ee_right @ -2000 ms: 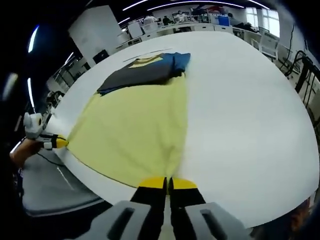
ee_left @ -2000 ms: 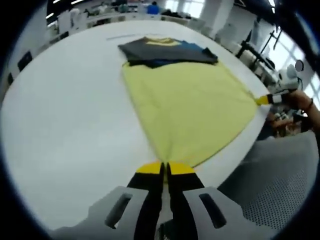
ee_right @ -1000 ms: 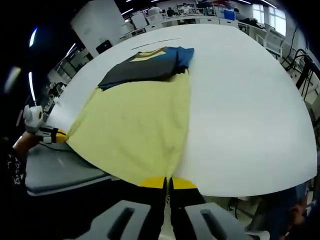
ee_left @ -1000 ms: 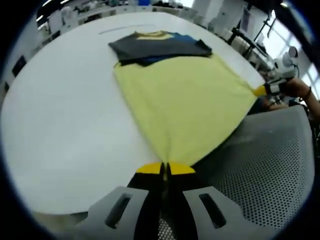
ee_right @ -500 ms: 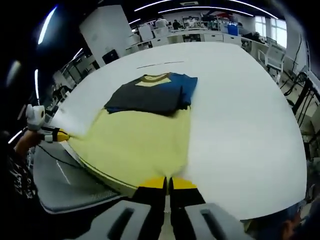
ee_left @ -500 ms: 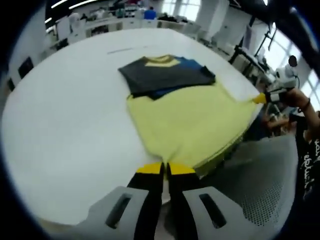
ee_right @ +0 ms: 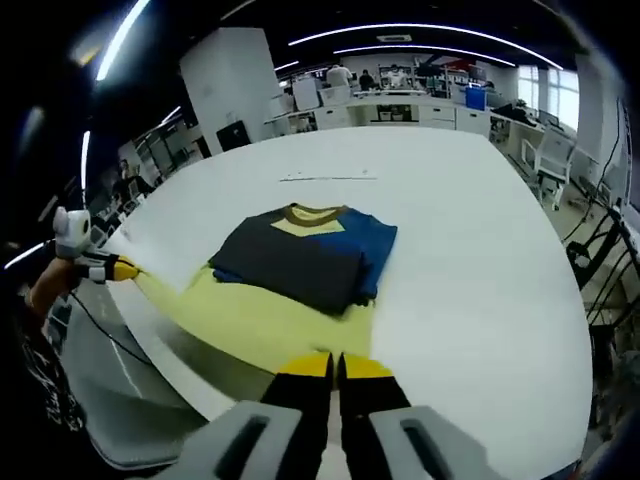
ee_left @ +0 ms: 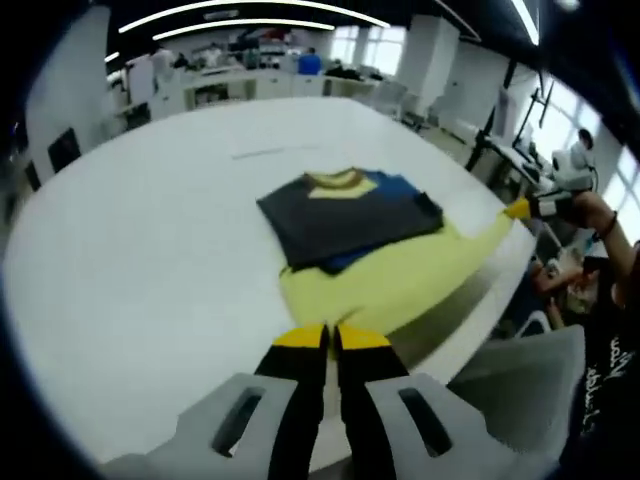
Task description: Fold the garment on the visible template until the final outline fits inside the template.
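Yellow garment on white table, hem corners pinched by left gripper and right gripper, hem lifted for folding toward folded dark shirt (template not discernible).

A wide white table takes up the middle of an open workroom. Long strip lights curve across a dark ceiling. Desks with equipment line the far side, next to a tall white cabinet. Bright windows run along one wall, with dark stands in front. A grey mesh chair sits by the table's near edge
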Tool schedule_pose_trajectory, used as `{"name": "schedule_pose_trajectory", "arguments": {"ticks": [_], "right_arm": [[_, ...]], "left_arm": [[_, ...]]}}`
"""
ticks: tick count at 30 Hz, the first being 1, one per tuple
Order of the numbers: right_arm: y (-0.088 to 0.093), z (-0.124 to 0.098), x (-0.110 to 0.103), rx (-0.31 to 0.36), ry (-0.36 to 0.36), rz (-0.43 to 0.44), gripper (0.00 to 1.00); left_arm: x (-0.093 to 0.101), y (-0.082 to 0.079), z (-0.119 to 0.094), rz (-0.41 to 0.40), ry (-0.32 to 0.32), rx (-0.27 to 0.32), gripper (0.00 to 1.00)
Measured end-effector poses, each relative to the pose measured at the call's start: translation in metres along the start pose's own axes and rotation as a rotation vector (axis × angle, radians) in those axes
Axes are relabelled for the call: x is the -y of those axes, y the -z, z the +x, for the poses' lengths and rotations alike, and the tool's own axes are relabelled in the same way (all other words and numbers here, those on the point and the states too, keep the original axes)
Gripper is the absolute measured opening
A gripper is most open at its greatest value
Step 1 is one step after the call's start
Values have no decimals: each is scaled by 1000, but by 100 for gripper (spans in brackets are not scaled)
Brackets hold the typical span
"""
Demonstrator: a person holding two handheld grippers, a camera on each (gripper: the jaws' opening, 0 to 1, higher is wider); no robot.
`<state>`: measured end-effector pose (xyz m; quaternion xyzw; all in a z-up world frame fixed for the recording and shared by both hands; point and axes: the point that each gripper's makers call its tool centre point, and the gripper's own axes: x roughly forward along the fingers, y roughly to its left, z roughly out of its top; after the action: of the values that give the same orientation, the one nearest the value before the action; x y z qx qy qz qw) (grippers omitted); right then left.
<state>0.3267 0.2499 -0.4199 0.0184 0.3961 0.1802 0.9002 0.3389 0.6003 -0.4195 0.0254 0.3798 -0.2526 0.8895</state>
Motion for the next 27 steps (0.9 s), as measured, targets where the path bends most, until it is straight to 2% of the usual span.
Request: {"name": "schedule_pose_trajectory", "arguments": {"ticks": [10,16,21,27], "right_arm": [[-48,8,10,103,12,-19,0],[-73,17,18,139,36,-54,0],[-90,24,26,170,55,-44,0],[-120,33,37,222,74,-30,0]], "left_arm": [[-12,-46,9,-23,-25,92,0],[-19,-74,14,-36,-37,154,0],[-26,-94,21,-32,-44,189,0],[-38,-123,31,-33,-68,241,0]]}}
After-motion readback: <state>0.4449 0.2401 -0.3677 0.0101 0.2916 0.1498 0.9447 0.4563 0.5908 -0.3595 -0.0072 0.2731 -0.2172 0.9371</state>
